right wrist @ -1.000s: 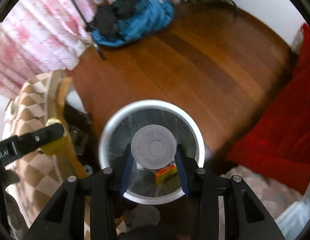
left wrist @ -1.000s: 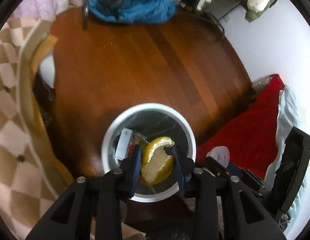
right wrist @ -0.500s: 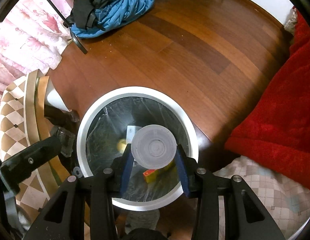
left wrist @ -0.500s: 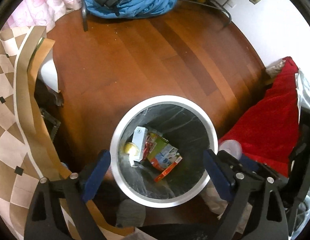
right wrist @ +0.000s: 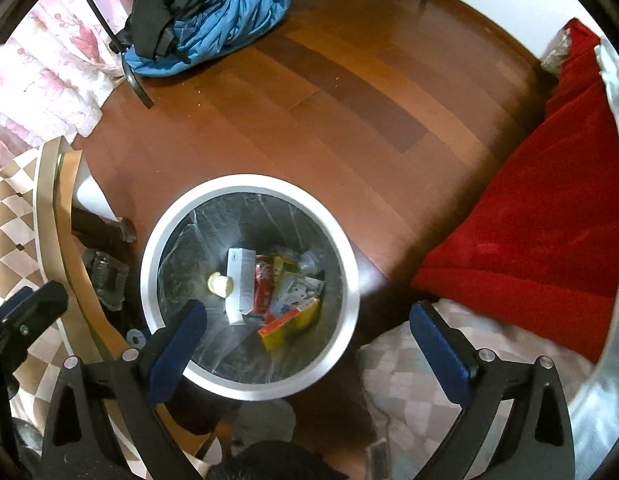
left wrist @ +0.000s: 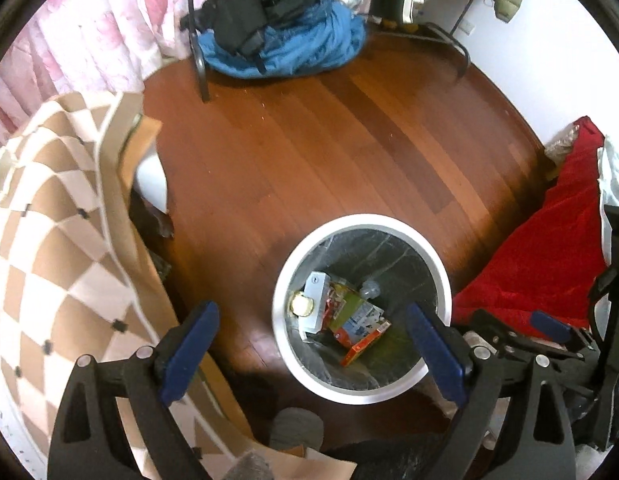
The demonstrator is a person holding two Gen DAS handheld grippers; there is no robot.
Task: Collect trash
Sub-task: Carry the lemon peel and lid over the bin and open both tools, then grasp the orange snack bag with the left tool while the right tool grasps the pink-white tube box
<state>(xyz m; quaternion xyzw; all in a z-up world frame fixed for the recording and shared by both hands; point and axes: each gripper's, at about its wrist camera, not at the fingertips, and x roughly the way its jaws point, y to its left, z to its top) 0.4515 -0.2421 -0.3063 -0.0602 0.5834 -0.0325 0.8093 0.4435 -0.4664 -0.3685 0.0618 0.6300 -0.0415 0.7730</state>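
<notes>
A round white-rimmed trash bin [left wrist: 440, 276] with a clear liner stands on the wooden floor. It also shows in the right wrist view [right wrist: 345, 264]. Inside lie a lemon piece [left wrist: 301, 305], a white box [right wrist: 239, 284], colourful cartons [right wrist: 289, 322] and a clear plastic cup [left wrist: 370, 289]. My left gripper [left wrist: 313, 344] is open and empty above the bin's near left edge. My right gripper [right wrist: 307, 344] is open and empty above the bin's near right edge.
A checkered cloth [left wrist: 49, 248] covers furniture at the left. A red blanket [right wrist: 541, 216] lies at the right. A blue and black clothes pile [left wrist: 281, 40] sits at the far side of the floor by a dark rack leg [left wrist: 199, 68].
My left gripper opened and the lemon piece fell into the bin. My right gripper then opened and let go of the clear cup, which now lies in the bin.
</notes>
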